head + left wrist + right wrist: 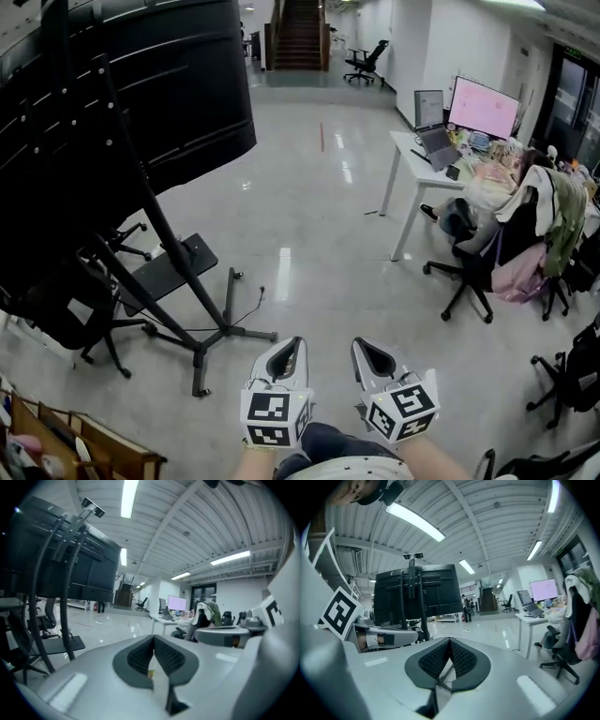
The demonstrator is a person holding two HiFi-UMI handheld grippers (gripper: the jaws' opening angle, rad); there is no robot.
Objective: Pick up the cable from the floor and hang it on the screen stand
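Left gripper [294, 346] and right gripper [374, 349]: jaws closed, empty.
Thin black floor cable [253, 307] could be snagged under black metal screen stand [201, 361].

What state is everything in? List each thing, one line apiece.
Left hand-held gripper: shut, empty.
Right hand-held gripper: shut, empty.
Cable: lying on the floor by the stand's base, not yet picked up.
Screen stand: upright on its wheeled base.
Desk monitor: switched on, showing a pink picture.
Laptop: lid open.
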